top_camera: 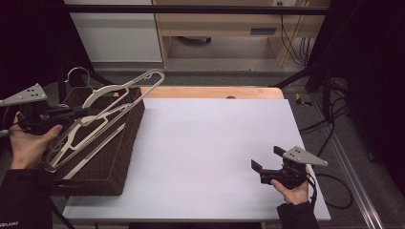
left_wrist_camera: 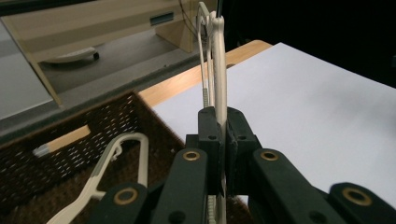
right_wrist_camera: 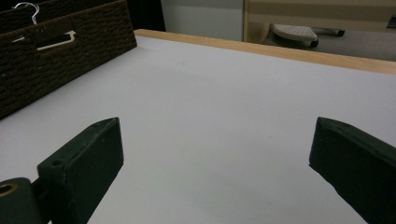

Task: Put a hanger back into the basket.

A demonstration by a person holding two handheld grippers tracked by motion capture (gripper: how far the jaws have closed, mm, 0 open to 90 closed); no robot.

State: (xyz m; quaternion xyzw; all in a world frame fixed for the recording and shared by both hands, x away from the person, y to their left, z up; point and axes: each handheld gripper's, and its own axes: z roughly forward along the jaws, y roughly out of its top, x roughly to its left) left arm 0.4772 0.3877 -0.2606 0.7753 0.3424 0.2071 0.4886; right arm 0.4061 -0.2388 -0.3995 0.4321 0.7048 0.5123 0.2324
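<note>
High view first: my left hand-held gripper sits at about nine o'clock on the frame, over the dark woven basket, and its jaws are clamped on a pale cream hanger. The hanger is thin and flat, with a long looped outline that slants up toward one o'clock from the grip, its far end reaching just over the basket's back corner. In the left gripper view I see it edge-on, a narrow off-white strip standing upright between the pressed jaws, with a thinner wire-like part beside it.

More hangers of the same pale colour lie in the basket, one with a metal hook sticking up at the back left.

My right hand-held gripper is at about four o'clock on the white desk, well apart from the basket, jaws spread wide with nothing between them; the right gripper view shows bare desk surface between its jaws.
</note>
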